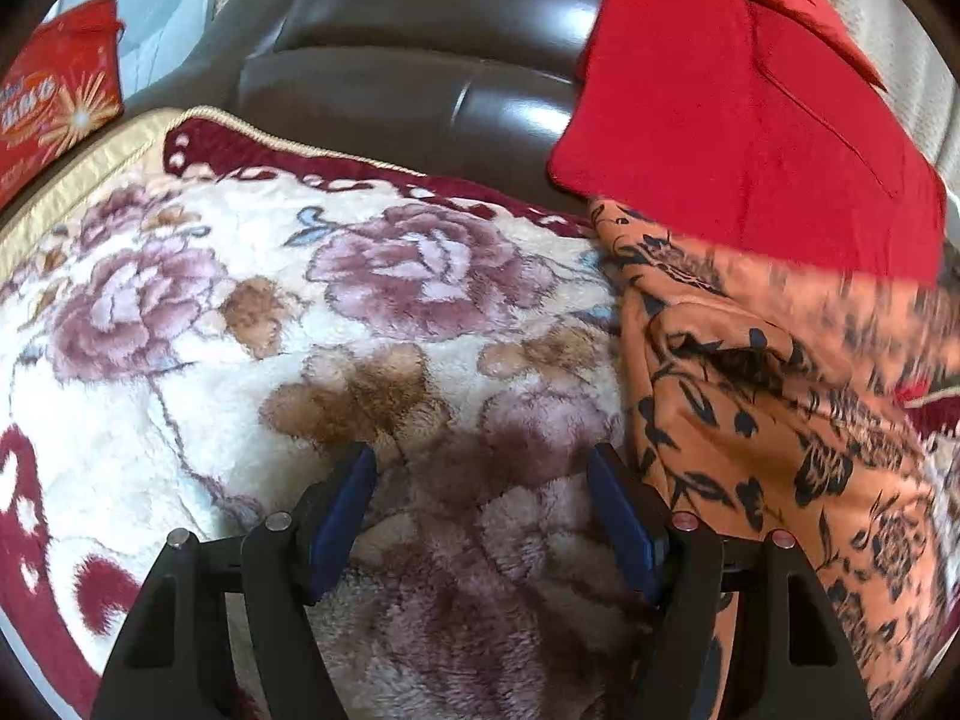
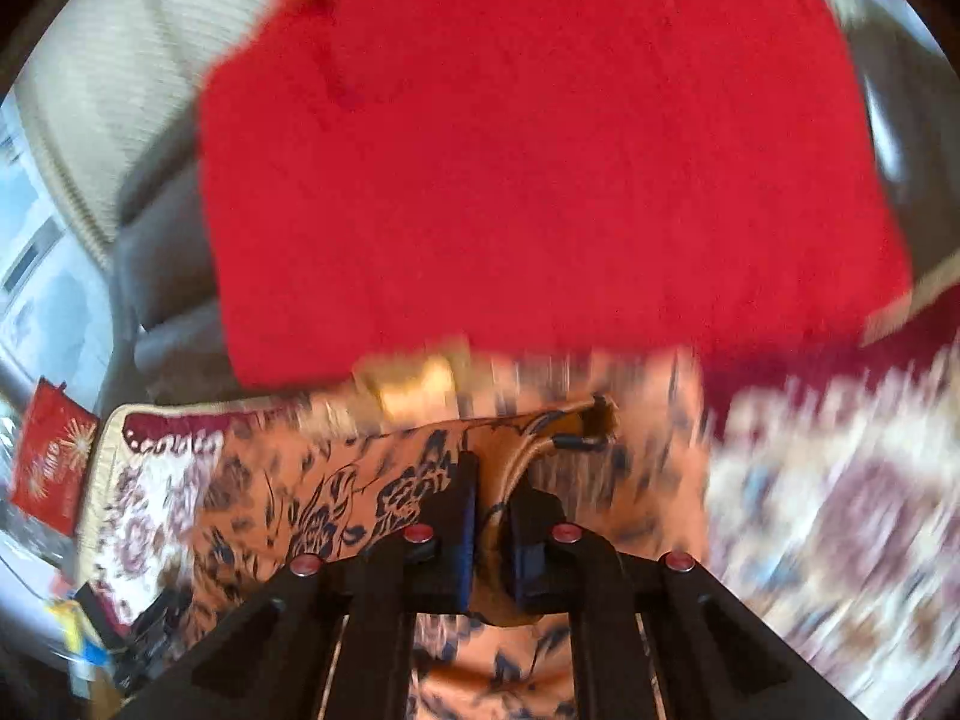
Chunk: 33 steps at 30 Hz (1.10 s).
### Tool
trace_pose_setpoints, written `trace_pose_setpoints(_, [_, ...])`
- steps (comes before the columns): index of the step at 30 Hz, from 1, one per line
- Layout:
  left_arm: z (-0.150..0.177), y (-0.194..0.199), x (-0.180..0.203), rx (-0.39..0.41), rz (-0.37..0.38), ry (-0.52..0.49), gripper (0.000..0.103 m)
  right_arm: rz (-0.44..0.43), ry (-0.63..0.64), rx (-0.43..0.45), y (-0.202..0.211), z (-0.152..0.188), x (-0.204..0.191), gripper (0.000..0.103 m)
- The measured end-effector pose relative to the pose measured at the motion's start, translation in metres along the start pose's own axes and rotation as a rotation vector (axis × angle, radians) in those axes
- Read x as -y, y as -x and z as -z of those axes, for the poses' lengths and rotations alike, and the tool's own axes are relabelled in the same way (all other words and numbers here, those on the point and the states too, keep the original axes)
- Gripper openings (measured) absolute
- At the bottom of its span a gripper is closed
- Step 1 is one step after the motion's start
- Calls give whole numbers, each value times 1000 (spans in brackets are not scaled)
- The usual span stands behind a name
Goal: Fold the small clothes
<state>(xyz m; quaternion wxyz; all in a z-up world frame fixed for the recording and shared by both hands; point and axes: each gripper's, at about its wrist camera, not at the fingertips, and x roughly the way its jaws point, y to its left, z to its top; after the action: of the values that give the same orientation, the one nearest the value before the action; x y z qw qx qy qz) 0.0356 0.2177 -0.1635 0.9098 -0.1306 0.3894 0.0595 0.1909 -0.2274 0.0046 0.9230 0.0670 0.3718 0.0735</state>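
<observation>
Two grippers share the work: the right gripper (image 2: pixel 493 510) has its jaws clenched on the orange floral garment (image 1: pixel 750 396) at three o'clock on the blanket (image 1: pixel 240 312), presumably lifting an edge to fold, while the left gripper (image 1: pixel 483 468) hangs released.

red bag (image 1: pixel 57 102), lettering unreadable

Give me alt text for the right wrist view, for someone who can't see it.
The right gripper is shut on a fold of orange floral cloth, which lies over a flowered blanket. A red cloth fills the upper frame behind it. The picture is blurred, most of all at the right.
</observation>
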Motion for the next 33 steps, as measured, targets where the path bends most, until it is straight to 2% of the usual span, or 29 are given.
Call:
trace_pose_setpoints(2, [1, -1, 2, 5, -6, -9, 74, 49, 12, 46, -9, 5, 10, 12])
trace_pose_setpoints(3, [1, -1, 2, 3, -6, -12, 74, 59, -10, 21, -24, 12, 23, 14])
trace_pose_setpoints(4, [1, -1, 3, 2, -6, -13, 75, 60, -59, -51, -49, 22, 39, 18])
trace_pose_setpoints(5, [1, -1, 3, 1, -6, -13, 75, 48, -134, -189, -82, 38, 60, 24])
trace_pose_setpoints(6, [1, -1, 3, 1, -4, -13, 75, 48, -191, -284, -101, 52, 74, 24])
trace_pose_setpoints(7, [1, 0, 2, 0, -1, -11, 75, 43, -237, -314, -109, 64, 84, 24])
trace_pose_setpoints(8, [1, 0, 2, 0, 1, -10, 75, 25, -267, -270, -103, 73, 92, 28])
trace_pose_setpoints(9, [0, 0, 3, -1, -2, -12, 75, 31, -273, -248, -96, 74, 94, 36])
trace_pose_setpoints(10, [0, 0, 4, -3, -8, -17, 75, 45, -278, -223, -88, 74, 96, 68])
trace_pose_setpoints(11, [0, -1, 5, -5, -15, -22, 75, 45, -286, -175, -74, 74, 97, 83])
trace_pose_setpoints(13, [-2, 0, 7, -11, -21, -23, 75, 17, -284, -135, -57, 71, 96, 83])
trace_pose_setpoints(17, [-5, 14, 11, -36, 7, -1, 75, -186, -255, -81, -29, 64, 76, 83])
trace_pose_setpoints(20, [-4, 34, 16, -29, 39, -4, 75, -305, -276, -81, -38, 66, 70, 83])
trace_pose_setpoints(22, [-1, 50, 20, -23, 65, -9, 75, -321, -318, -131, -66, 76, 82, 86])
trace_pose_setpoints(23, [1, 56, 23, -31, 82, -10, 75, -274, -391, -241, -96, 91, 100, 85])
trace_pose_setpoints(24, [4, 60, 25, -45, 98, -11, 75, -246, -442, -278, -105, 101, 109, 80])
trace_pose_setpoints(25, [8, 65, 28, -66, 109, -15, 75, -261, -472, -249, -102, 106, 116, 73])
trace_pose_setpoints(30, [32, 83, 35, -112, 128, -31, 75, -298, -394, -122, -32, 111, 103, 78])
trace_pose_setpoints(33, [50, 80, 36, -167, 116, -34, 75, -302, -368, -88, -1, 144, 108, 96])
